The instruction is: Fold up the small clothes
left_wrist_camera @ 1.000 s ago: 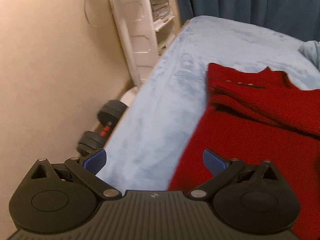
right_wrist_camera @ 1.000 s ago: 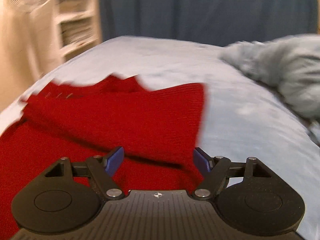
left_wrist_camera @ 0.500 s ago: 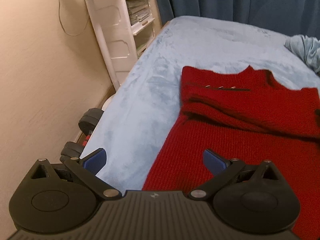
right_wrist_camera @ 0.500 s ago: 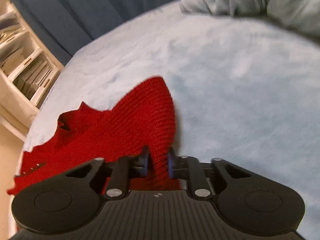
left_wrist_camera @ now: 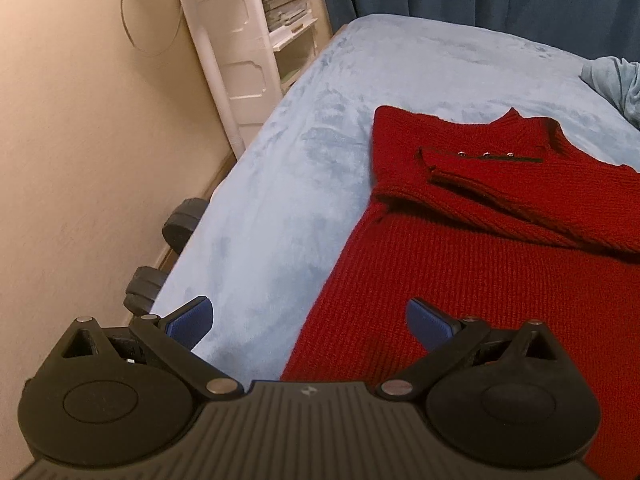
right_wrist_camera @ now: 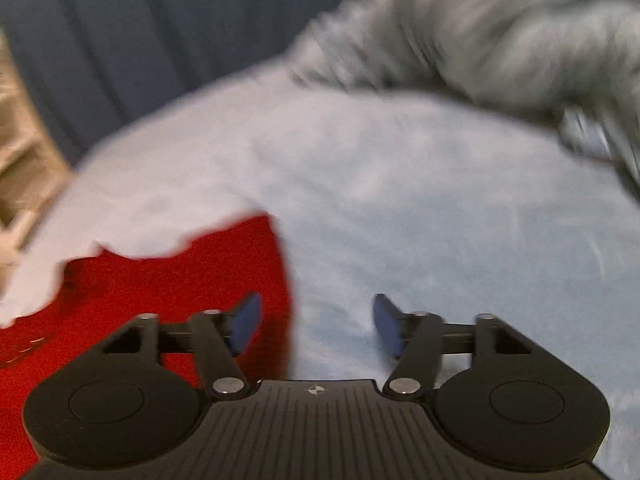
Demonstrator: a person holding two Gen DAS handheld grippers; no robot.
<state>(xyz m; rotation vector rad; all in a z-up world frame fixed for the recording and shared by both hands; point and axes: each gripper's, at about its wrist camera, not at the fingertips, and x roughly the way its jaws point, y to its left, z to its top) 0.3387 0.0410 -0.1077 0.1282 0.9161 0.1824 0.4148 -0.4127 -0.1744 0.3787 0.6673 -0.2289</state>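
I am working partway through the fold: one red sweater [left_wrist_camera: 500,264] is lying flat on the bed [left_wrist_camera: 312,184], with a sleeve already laid across its chest below three small buttons [left_wrist_camera: 486,155], and the body, as I judge it, is still waiting to be folded. My left tool [left_wrist_camera: 310,320] is hanging wide open and empty over the sweater's left edge. My right tool [right_wrist_camera: 316,326], whose jaws have just been opening, is holding nothing at the right edge, and one rumpled grey blanket [right_wrist_camera: 500,36] is lying further up the bed.
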